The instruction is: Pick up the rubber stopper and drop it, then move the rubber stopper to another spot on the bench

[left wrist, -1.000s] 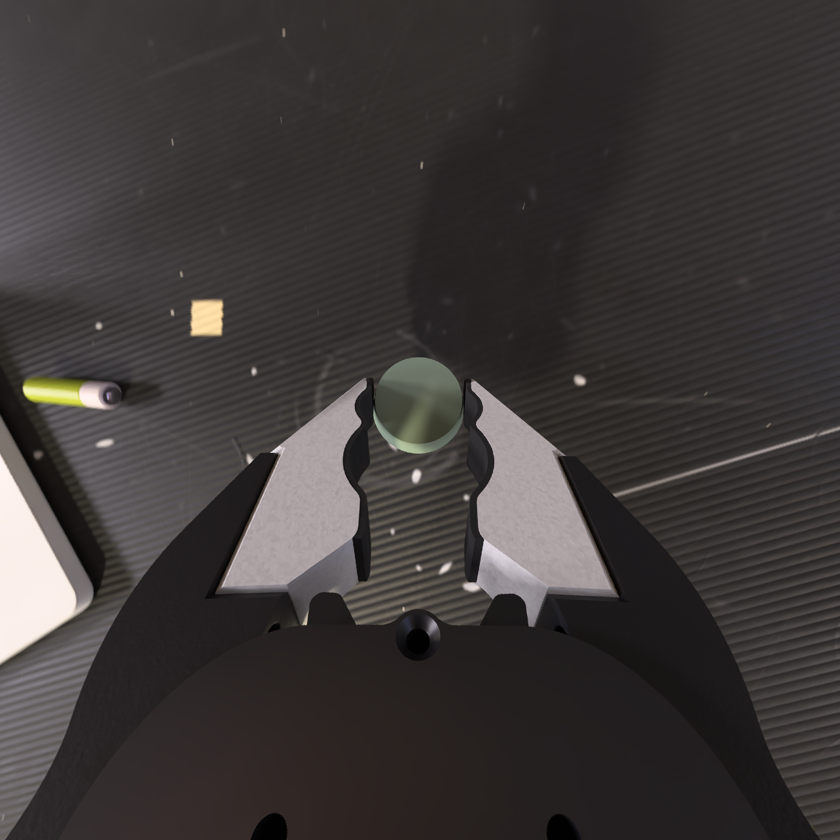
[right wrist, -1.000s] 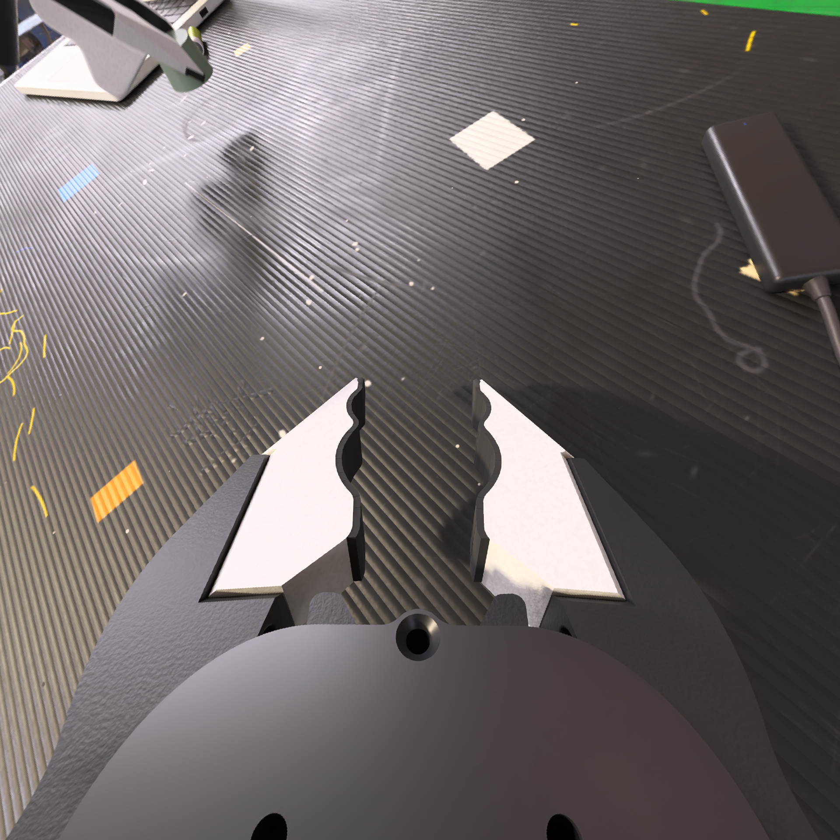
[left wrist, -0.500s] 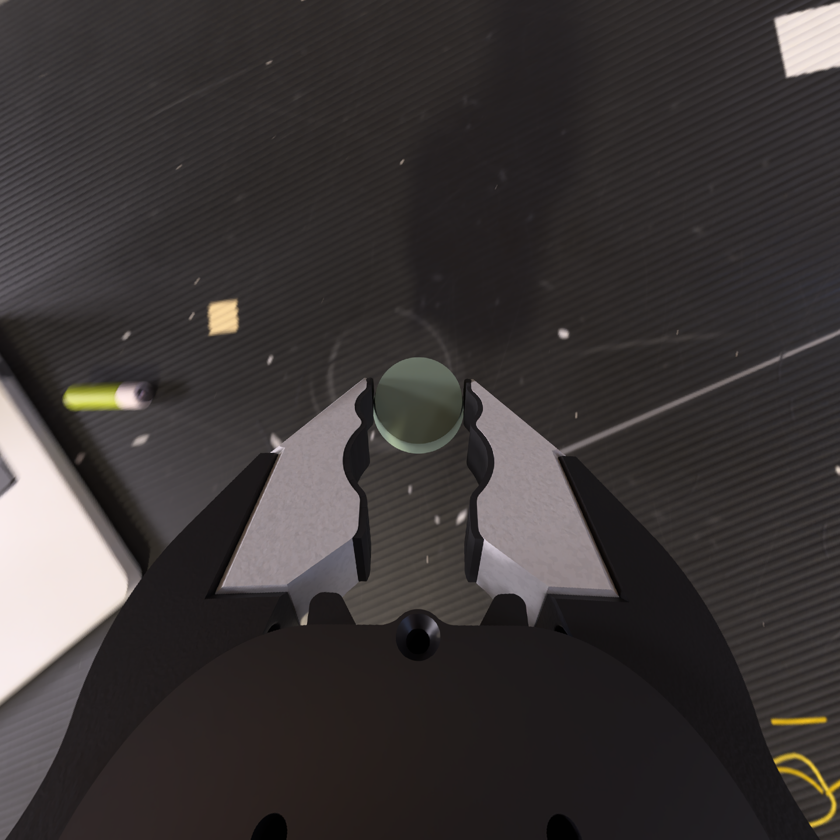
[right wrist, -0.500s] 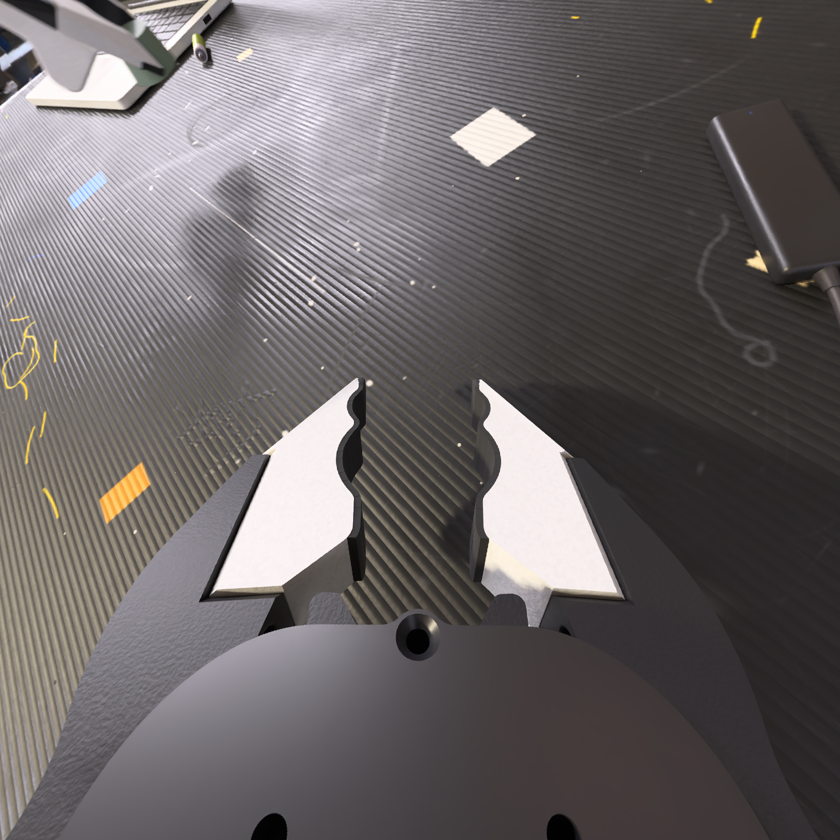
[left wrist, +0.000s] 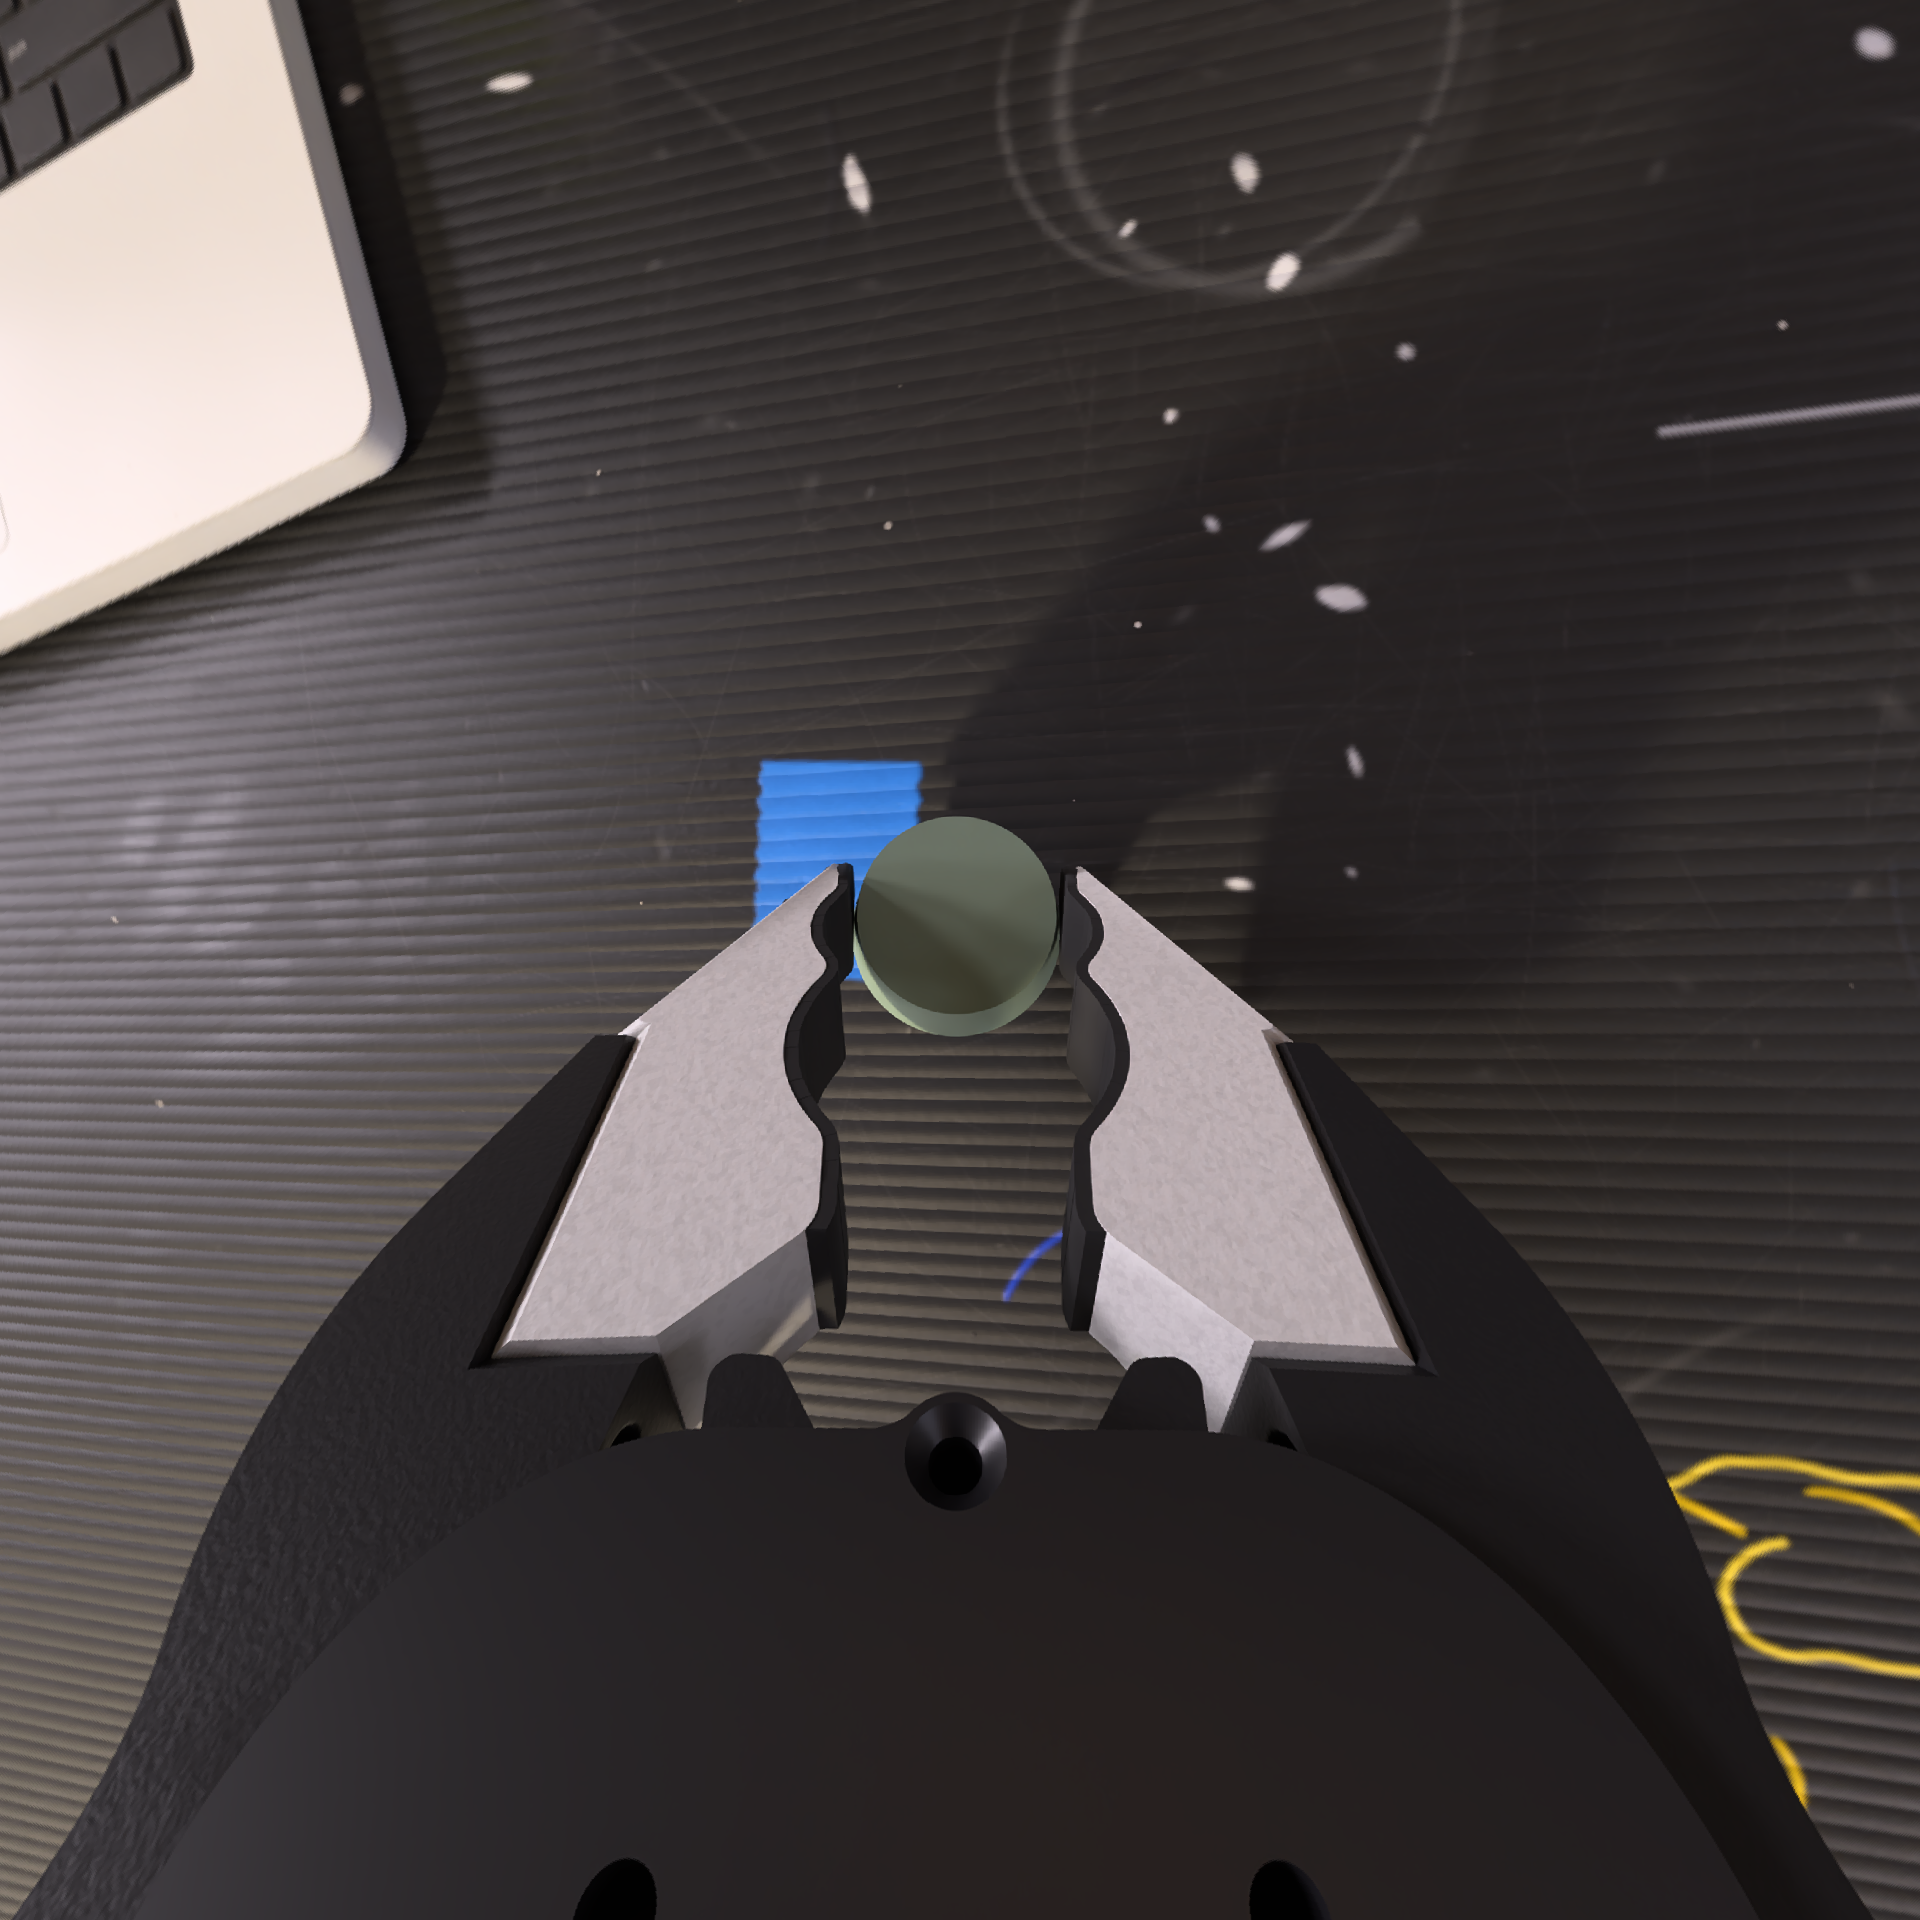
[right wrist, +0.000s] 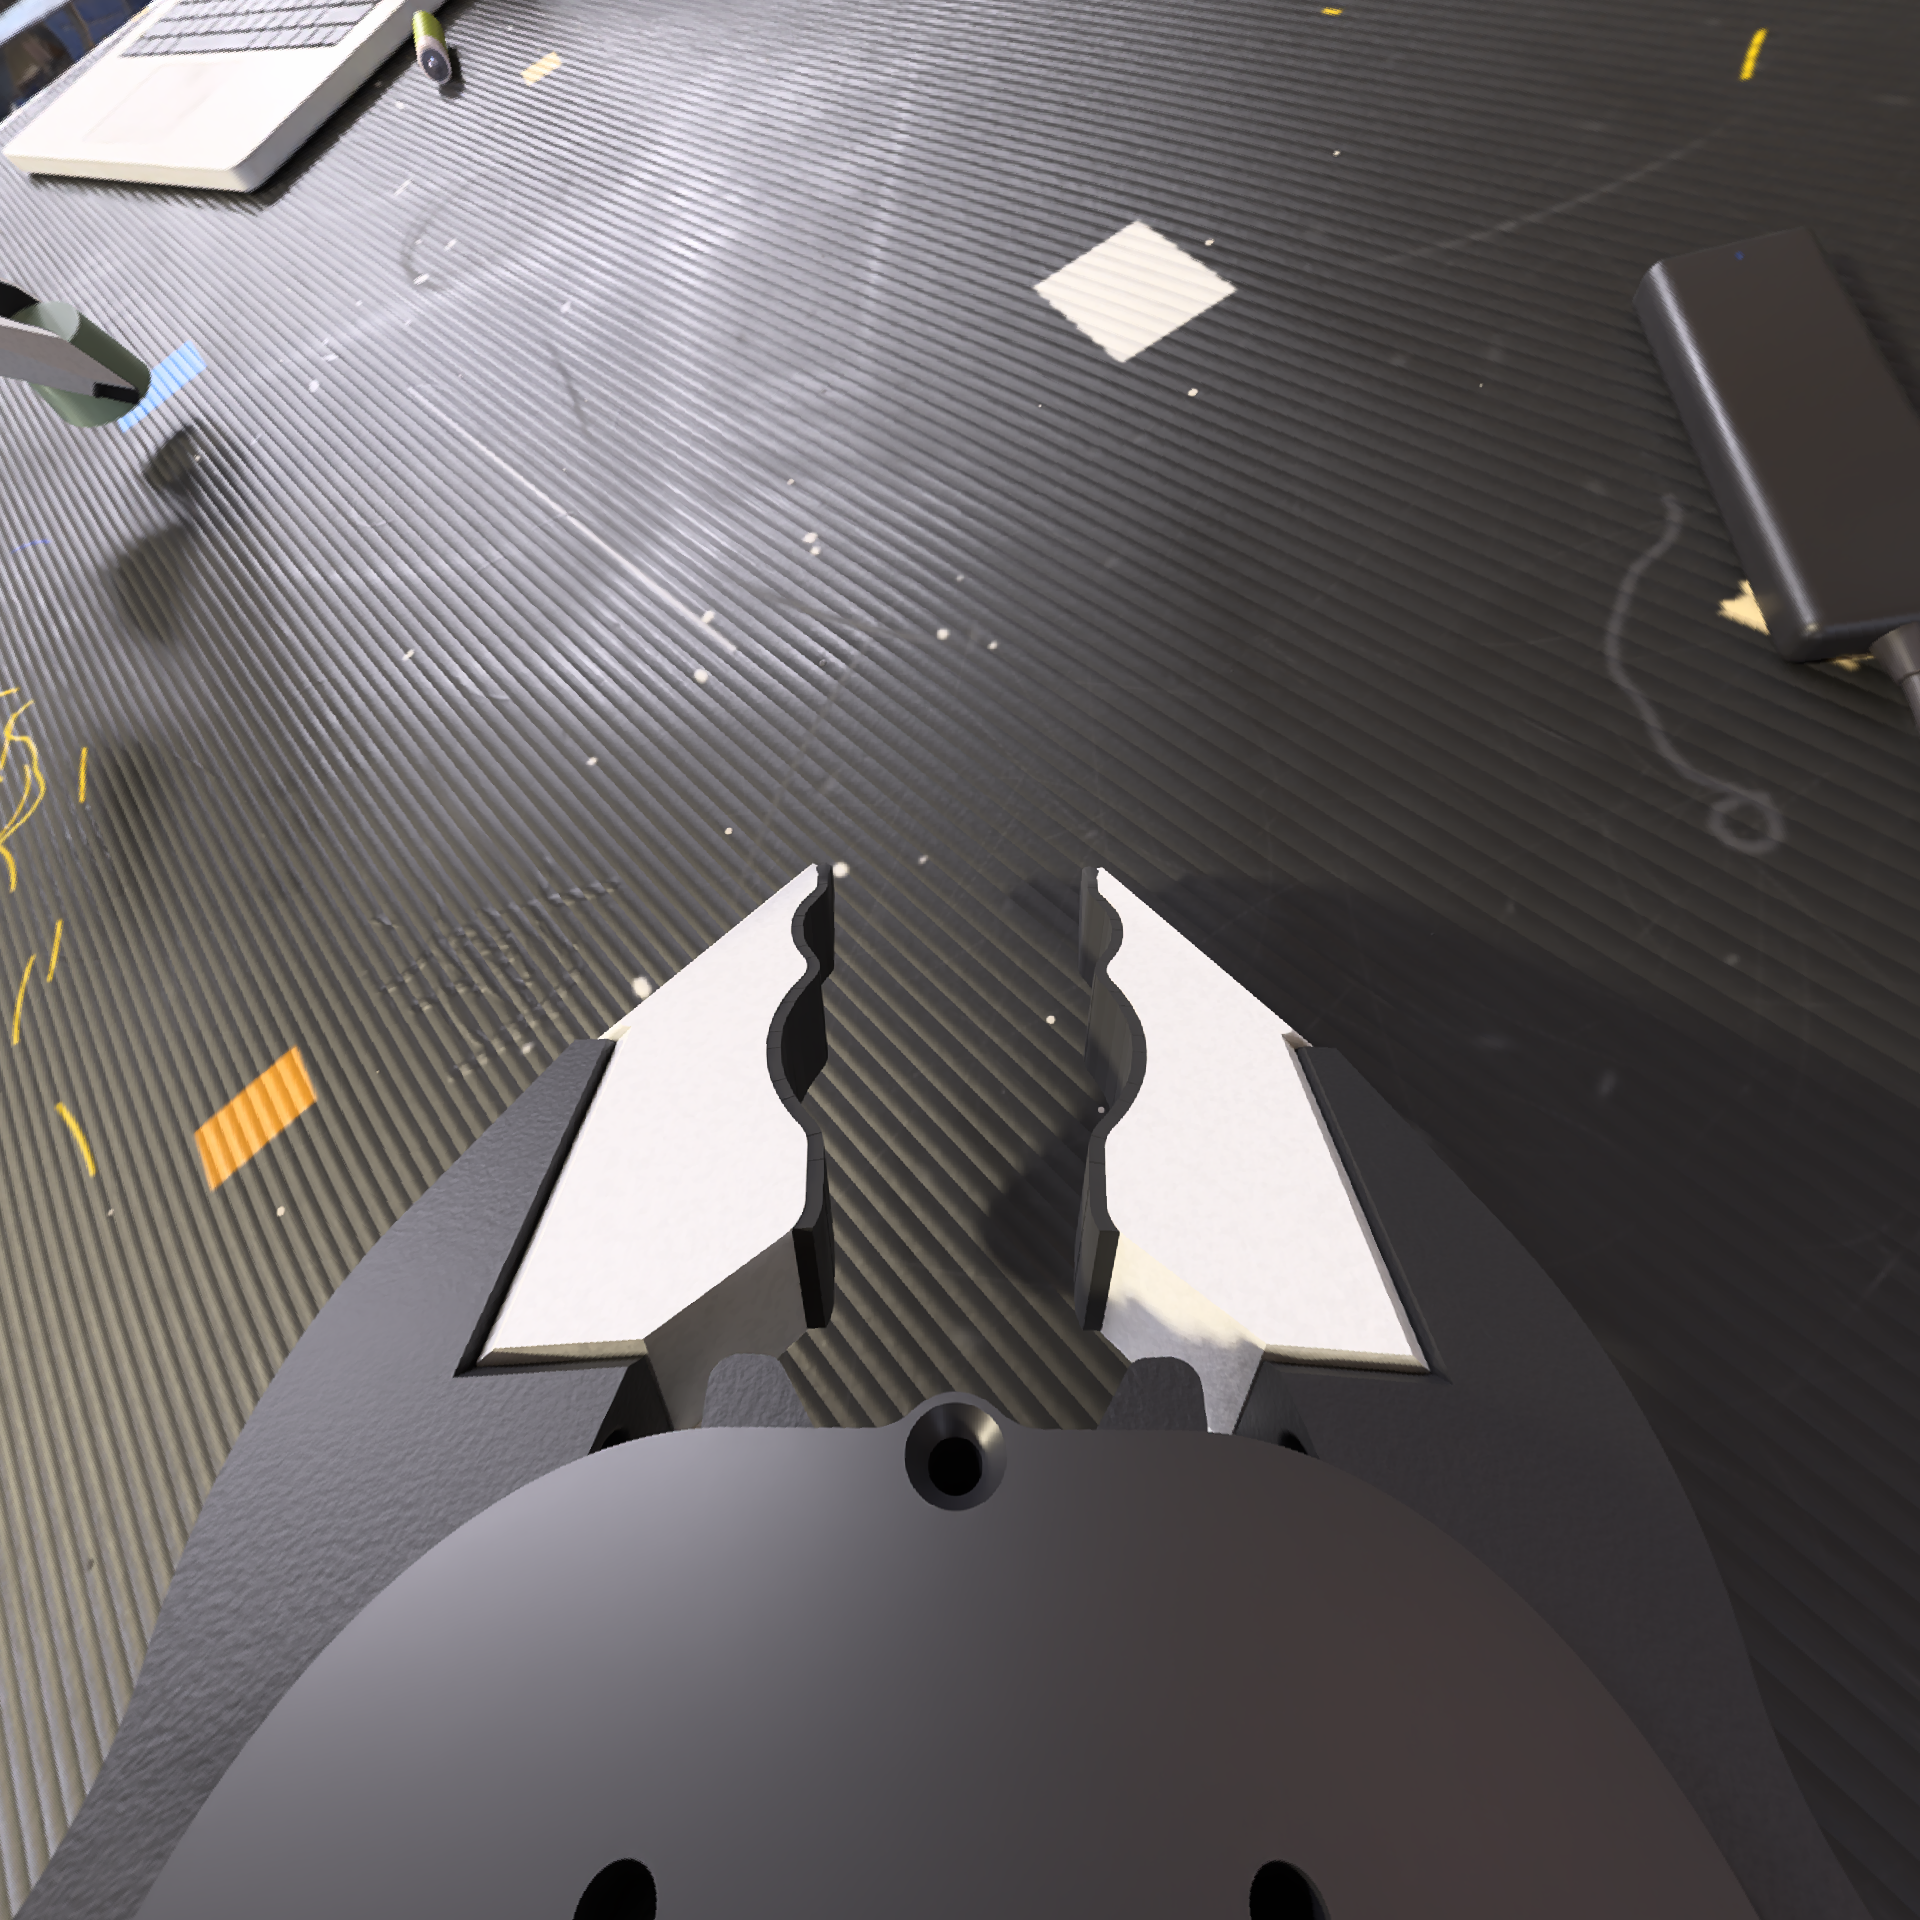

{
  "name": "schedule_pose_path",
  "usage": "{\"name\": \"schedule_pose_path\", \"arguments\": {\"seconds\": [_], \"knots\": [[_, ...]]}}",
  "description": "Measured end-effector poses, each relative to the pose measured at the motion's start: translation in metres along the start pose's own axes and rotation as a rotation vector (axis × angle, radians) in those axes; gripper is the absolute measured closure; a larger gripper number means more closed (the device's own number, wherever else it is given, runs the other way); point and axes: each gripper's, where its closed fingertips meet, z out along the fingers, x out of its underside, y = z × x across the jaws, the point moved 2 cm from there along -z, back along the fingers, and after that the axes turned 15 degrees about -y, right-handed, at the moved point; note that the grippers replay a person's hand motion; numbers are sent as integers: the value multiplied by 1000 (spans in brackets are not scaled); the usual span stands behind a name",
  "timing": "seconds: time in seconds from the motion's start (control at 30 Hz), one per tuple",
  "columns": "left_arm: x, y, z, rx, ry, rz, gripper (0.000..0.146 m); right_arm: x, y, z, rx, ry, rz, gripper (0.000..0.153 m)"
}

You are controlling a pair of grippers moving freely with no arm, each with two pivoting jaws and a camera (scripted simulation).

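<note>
The rubber stopper (left wrist: 951, 925) is a grey-green round plug. My left gripper (left wrist: 954, 920) is shut on it at the fingertips and holds it above the black ribbed bench (left wrist: 1455, 727), over a blue patch (left wrist: 831, 821). In the right wrist view the stopper (right wrist: 88, 379) shows at the far left edge, clamped between the left gripper's fingers above its shadow. My right gripper (right wrist: 956, 883) is open and empty, low over the bench (right wrist: 935, 520).
A laptop (left wrist: 156, 312) lies at the upper left; it also shows in the right wrist view (right wrist: 197, 94) beside a green marker (right wrist: 431, 42). A dark power bank with cable (right wrist: 1797, 436) lies at the right. A white patch (right wrist: 1132, 291) and orange patch (right wrist: 255, 1117) mark the bench.
My left gripper has carried the stopper away from the marker toward the blue patch, closer to the bench. The right gripper has barely moved.
</note>
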Motion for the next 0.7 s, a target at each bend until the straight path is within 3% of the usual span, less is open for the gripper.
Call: {"name": "schedule_pose_path", "arguments": {"seconds": [0.33,0.57,0.63,0.7], "knots": [[-13,-7,30,-7,-22,-58,107,-1,2,0,-14,-12,8,106],[-30,-25,46,71,-60,-112,107,-1,2,0,-16,-13,14,106],[-33,-27,44,96,-80,-140,86,-1,2,0,-17,-15,16,106],[-37,-27,40,115,-126,-159,76,-2,2,0,-18,-16,21,106]]}}
